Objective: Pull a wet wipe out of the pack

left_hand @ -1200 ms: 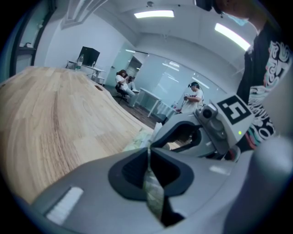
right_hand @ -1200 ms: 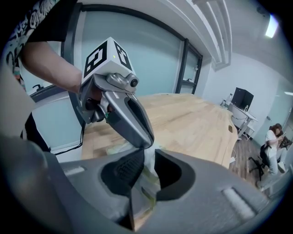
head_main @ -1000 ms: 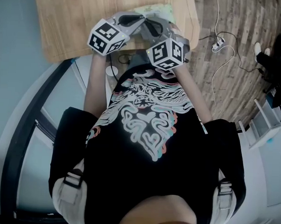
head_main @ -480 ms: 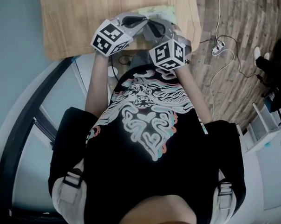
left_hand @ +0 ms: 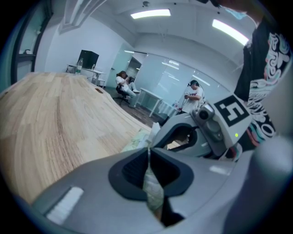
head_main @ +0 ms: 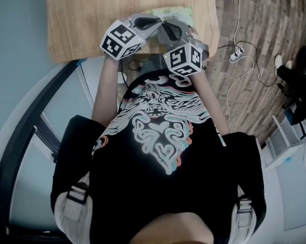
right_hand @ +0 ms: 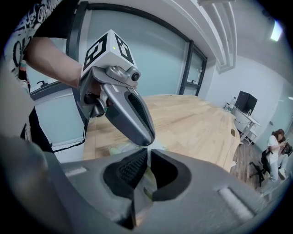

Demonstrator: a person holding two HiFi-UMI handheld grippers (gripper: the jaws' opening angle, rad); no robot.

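Note:
The wet wipe pack, pale green, lies on the wooden table near its front edge. Both grippers meet over it, tips nearly touching. In the left gripper view my left gripper is shut on a thin fold of pale green film from the pack. In the right gripper view my right gripper is likewise shut on a thin pale fold, with the pack just beyond. Whether either fold is pack film or a wipe I cannot tell. The head view shows the left gripper and the right gripper.
White cables and a power strip lie on the plank floor to the right of the table. The table top stretches far beyond the pack. People sit and stand at desks in the far office.

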